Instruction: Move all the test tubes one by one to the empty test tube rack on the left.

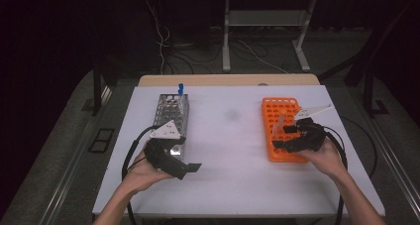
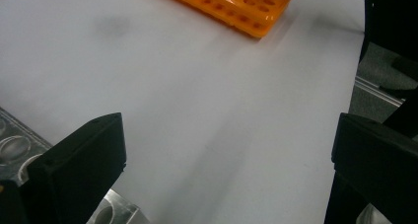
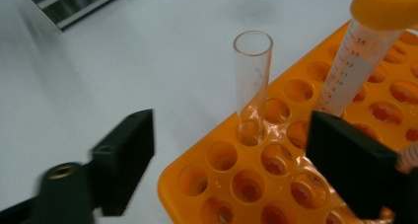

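An orange tube rack (image 1: 277, 111) lies on the right of the white table (image 1: 228, 150). In it stand an uncapped clear tube (image 3: 251, 76) and a graduated tube with an orange cap (image 3: 355, 71). My right gripper (image 3: 234, 135) is at the rack's near left corner, open, with the clear tube between its jaws and a gap on each side. In the high view it is the right gripper (image 1: 285, 138) beside the clear tube (image 1: 279, 123). My left gripper (image 1: 190, 169) is open with nothing in it, low over bare table at the near end of a metal rack (image 1: 171, 113).
A blue-capped tube (image 1: 181, 89) stands at the metal rack's far end. In the left gripper view the metal rack (image 2: 15, 150) is at the lower left, the orange rack (image 2: 231, 4) far ahead and the table's edge at the right. Cables trail from both grippers.
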`<state>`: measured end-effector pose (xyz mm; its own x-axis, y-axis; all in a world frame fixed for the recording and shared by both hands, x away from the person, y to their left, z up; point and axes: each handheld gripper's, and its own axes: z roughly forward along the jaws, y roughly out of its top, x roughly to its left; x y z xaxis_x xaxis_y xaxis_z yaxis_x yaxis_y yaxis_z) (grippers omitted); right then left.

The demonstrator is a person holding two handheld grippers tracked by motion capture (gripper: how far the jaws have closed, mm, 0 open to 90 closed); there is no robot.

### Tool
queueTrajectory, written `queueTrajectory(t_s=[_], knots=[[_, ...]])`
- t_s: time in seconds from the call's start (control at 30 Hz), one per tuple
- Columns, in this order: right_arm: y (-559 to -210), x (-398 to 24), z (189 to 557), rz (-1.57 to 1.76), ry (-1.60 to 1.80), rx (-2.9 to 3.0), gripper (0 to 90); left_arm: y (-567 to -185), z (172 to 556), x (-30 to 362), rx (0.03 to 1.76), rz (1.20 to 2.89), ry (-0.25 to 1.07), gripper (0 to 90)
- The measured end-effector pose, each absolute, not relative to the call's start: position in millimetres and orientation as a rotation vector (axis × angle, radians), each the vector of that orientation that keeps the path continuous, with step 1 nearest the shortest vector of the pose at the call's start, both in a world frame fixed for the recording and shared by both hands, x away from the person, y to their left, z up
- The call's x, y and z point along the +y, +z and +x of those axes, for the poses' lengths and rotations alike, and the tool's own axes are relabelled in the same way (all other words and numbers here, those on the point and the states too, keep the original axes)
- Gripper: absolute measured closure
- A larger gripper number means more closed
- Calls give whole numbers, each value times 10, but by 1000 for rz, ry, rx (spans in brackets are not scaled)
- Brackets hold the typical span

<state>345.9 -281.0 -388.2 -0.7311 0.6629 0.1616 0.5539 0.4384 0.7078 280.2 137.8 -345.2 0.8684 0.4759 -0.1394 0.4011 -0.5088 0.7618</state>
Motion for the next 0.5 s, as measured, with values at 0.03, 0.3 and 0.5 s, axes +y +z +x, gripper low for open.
queueTrajectory(t_s=[0.03,0.3,0.5], knots=[[-3892,-2798,3474,1084,1166,2545,270,-3455,2791,1370,627,2172,109,0],[-3964,-2706,3551,1070,1108,2518,530,-3472,2707,1267,577,2193,96,0],[-3958,-2654,3539,1054,1055,2476,748,-3505,2690,1216,560,2211,86,0]])
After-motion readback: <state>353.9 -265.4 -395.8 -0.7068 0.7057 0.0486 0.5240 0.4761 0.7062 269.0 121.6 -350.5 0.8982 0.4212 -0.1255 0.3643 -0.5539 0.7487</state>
